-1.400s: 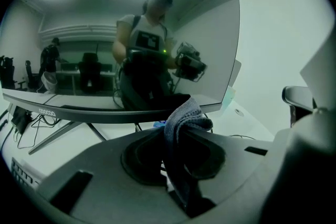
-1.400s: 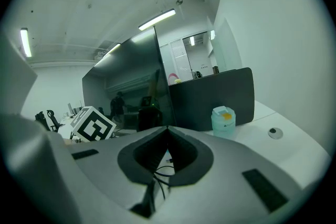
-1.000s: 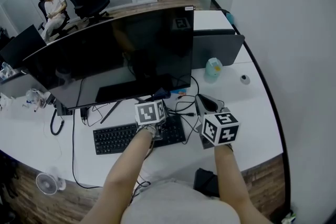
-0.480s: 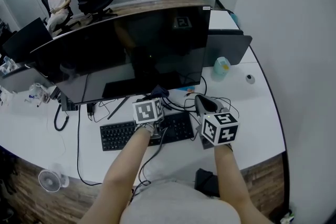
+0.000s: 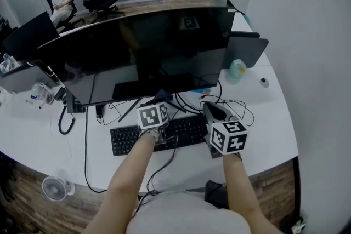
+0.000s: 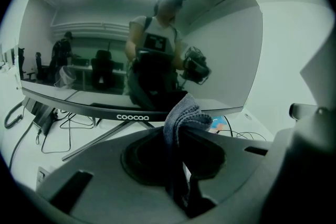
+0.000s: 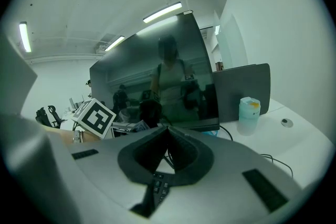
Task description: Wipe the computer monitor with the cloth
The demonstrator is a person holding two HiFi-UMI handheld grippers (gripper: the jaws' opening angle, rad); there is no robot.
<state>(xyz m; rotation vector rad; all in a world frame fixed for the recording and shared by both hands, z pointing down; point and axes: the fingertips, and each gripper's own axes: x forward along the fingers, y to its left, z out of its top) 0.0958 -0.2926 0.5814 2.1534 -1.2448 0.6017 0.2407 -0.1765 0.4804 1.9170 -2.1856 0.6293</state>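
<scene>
Cloth sits pinched tight in the left claw, just below the monitor. The right claw is clenched on nothing, in front of the monitor too.

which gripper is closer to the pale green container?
Right. The right gripper is in front of the container, slightly left; the left gripper, holding the cloth, is farther left, below the monitor.

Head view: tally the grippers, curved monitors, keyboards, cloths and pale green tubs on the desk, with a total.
grippers: 2, the left gripper and the right gripper
curved monitor: 1
keyboard: 1
cloth: 1, pinched in the left gripper
pale green tub: 1
total: 6
</scene>
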